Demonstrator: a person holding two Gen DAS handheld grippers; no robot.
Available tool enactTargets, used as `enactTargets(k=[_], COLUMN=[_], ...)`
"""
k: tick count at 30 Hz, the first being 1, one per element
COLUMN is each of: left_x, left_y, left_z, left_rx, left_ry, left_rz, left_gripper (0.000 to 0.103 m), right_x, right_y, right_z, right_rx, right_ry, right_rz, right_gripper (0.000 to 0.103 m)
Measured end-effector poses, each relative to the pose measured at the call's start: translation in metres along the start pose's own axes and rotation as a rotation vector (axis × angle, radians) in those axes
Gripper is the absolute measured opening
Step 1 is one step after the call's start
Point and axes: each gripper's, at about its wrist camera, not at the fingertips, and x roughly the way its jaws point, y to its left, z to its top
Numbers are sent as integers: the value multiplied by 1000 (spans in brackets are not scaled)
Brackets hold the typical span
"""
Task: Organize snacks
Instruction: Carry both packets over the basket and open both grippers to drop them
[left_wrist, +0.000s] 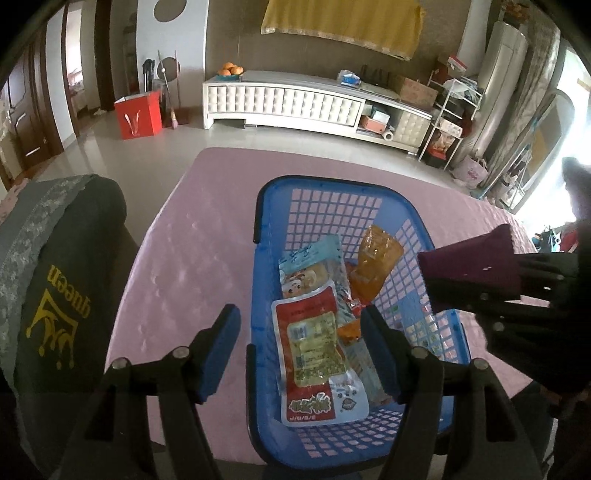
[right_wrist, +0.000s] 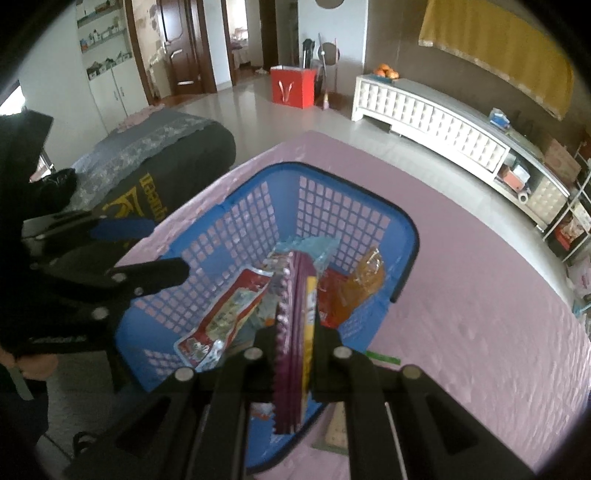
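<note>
A blue plastic basket (left_wrist: 266, 206) (right_wrist: 236, 218) stands on the pink table. It holds several snack packets: a red and white packet (left_wrist: 314, 354) (right_wrist: 225, 314), a light blue packet (left_wrist: 314, 254) and an orange packet (left_wrist: 375, 266) (right_wrist: 360, 288). My left gripper (left_wrist: 299, 350) is open and empty, its fingers straddling the basket's near left wall. My right gripper (right_wrist: 295, 350) is shut on a purple snack packet (right_wrist: 295, 332) and holds it upright over the basket's near right side; the packet also shows in the left wrist view (left_wrist: 472, 269).
The pink tablecloth (left_wrist: 192, 236) (right_wrist: 480, 295) covers the table around the basket. A dark cushioned chair with a gold "queen" print (left_wrist: 55, 295) (right_wrist: 147, 173) stands at the table's left. A green-edged flat item (right_wrist: 384, 358) lies on the cloth by the basket's near right.
</note>
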Motion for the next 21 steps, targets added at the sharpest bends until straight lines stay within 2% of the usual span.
enactTargets(k=[9, 13, 15, 16, 17, 18, 19, 20, 21], left_x=[11, 15, 16, 17, 17, 17, 16, 15, 14], left_y=[22, 29, 29, 29, 28, 26, 25, 23, 22], left_z=[4, 2, 1, 0, -1, -2, -3, -4, -5], left_rx=[-59, -72, -73, -72, -68, -65, -64, -63, -62], left_ry=[-2, 8, 15, 18, 21, 22, 23, 23, 24], left_rz=[-17, -14, -12, -10, -8, -6, -4, -5, -6], left_gripper=[65, 65, 65, 65, 65, 65, 65, 65, 65], right_x=[40, 47, 48, 48, 48, 47, 45, 40, 38], right_y=[-4, 0, -2, -4, -6, -7, -9, -10, -11], right_z=[13, 17, 18, 17, 17, 16, 15, 14, 13], right_rx=[-15, -48, -34, -23, -12, -7, -4, 0, 4], right_ry=[71, 74, 76, 83, 93, 95, 88, 73, 67], right_rz=[-28, -120, -116, -96, -82, -79, -80, -81, -82], right_gripper=[11, 12, 13, 21, 35, 43, 56, 61, 62])
